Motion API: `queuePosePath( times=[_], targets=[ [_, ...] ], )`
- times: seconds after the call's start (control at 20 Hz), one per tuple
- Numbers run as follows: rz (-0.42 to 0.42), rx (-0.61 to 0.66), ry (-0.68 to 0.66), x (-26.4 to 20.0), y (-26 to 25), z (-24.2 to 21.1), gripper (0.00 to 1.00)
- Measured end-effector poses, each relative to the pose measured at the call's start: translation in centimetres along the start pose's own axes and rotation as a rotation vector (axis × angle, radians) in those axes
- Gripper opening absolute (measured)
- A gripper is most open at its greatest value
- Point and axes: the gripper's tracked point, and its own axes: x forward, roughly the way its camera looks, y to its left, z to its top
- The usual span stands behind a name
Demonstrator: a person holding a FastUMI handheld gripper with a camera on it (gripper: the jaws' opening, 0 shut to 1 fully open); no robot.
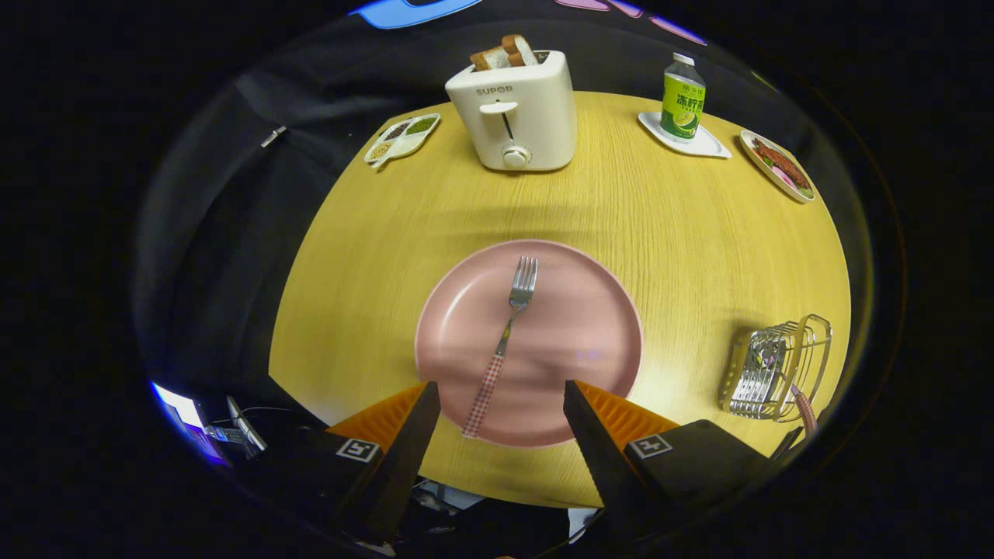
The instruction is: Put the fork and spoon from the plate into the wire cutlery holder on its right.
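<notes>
A pink plate lies on the round wooden table just ahead of my fingers. On it rests a metal fork with a red checked handle, tines pointing away from me, handle end reaching between my fingertips. The wire cutlery holder stands to the plate's right, and a checked handle sticks out of it at its near side. My gripper hovers above the plate's near rim, open, with nothing between its black fingers.
A white toaster with bread slices stands at the table's far side. Left of it lies a small divided dish. At the far right, a green bottle stands on a white coaster, beside a plate of food.
</notes>
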Motion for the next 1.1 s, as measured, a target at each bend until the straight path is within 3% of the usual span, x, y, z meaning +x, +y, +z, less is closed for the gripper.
queuePosePath(
  times=[0.3,0.6,0.65,0.7,0.75,0.9,1.1],
  targets=[
    [0.003,0.100,0.101,3.4,0.7,-2.2,0.97],
    [0.014,0.146,0.168,4.6,1.8,-3.8,0.70],
    [0.004,0.156,0.178,4.9,1.6,-4.1,0.57],
    [0.008,0.178,0.193,5.1,1.7,-4.4,0.52],
    [0.004,0.199,0.199,5.0,1.5,-4.3,0.52],
    [0.004,0.250,0.225,5.3,1.4,-4.5,0.24],
    [0.034,0.242,0.219,4.6,0.9,-4.3,0.15]
  ],
)
